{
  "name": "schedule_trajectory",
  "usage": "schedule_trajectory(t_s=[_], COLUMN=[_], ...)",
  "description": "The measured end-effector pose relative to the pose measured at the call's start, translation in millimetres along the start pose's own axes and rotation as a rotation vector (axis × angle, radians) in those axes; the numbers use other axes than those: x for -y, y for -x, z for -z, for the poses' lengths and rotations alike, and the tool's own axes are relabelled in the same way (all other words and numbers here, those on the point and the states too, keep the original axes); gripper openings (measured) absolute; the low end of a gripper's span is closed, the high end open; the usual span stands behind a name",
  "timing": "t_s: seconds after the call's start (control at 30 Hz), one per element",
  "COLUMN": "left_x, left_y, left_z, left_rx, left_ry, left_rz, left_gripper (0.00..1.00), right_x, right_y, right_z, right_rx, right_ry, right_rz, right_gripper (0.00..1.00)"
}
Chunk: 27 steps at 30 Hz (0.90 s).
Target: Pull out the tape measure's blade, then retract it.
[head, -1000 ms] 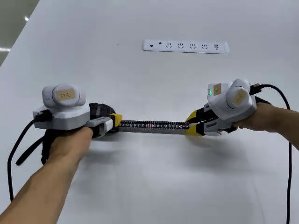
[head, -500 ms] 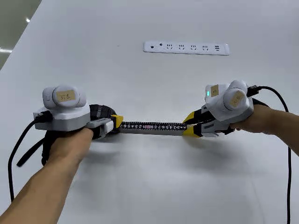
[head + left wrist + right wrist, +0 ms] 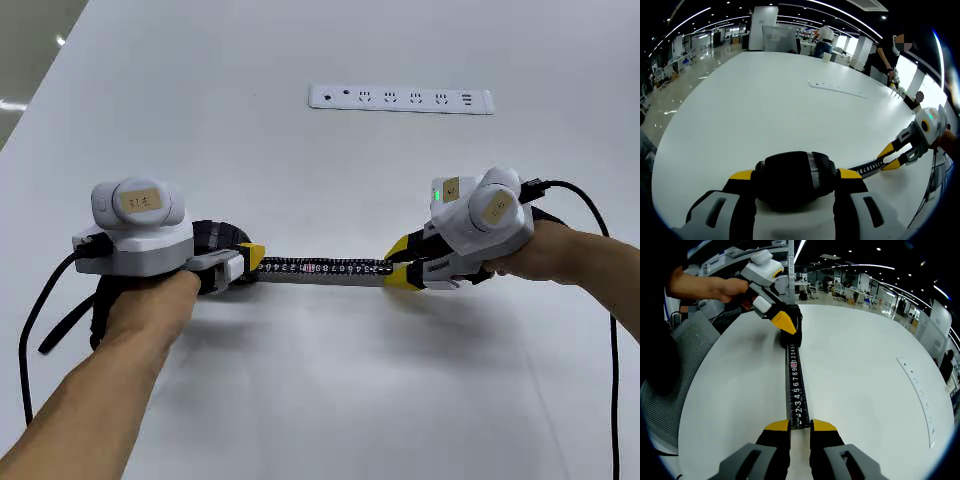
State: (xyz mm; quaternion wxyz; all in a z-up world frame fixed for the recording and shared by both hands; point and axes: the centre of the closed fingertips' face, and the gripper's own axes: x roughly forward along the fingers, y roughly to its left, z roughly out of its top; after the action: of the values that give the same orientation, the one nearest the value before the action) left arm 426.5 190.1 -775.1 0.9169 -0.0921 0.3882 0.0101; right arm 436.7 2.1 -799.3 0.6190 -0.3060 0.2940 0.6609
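The black tape measure case (image 3: 215,242) (image 3: 792,175) (image 3: 791,330) rests low over the white table (image 3: 330,380), with my left gripper (image 3: 247,264) (image 3: 796,176) shut on it. Its dark blade (image 3: 322,268) (image 3: 795,390) (image 3: 867,169), printed with white numbers, stretches out to the right. My right gripper (image 3: 394,264) (image 3: 800,426) is shut on the blade's end, its yellow fingertips (image 3: 776,425) pinching the tip. In the left gripper view the right gripper (image 3: 892,156) comes in from the right.
A white power strip (image 3: 400,99) (image 3: 837,88) (image 3: 920,395) lies flat at the far side of the table. Black cables (image 3: 30,330) trail from both grippers off the table's near edge. People and desks stand beyond the table in the gripper views.
My right gripper has moved left toward the case, and the exposed length of blade has grown shorter. The left gripper and case have stayed put.
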Motion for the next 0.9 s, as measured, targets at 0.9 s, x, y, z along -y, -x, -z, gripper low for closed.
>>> schedule_trajectory(t_s=[0.9], left_x=[-0.1], left_y=[0.0], left_z=[0.5], left_rx=[-0.008], left_ry=[0.001], left_rz=[0.015], left_gripper=[0.58], right_x=[-1.8], right_y=[-18.4], right_z=[-16.7], right_rx=[0.038], right_ry=[-0.016], right_rz=[-0.006], right_gripper=[0.11])
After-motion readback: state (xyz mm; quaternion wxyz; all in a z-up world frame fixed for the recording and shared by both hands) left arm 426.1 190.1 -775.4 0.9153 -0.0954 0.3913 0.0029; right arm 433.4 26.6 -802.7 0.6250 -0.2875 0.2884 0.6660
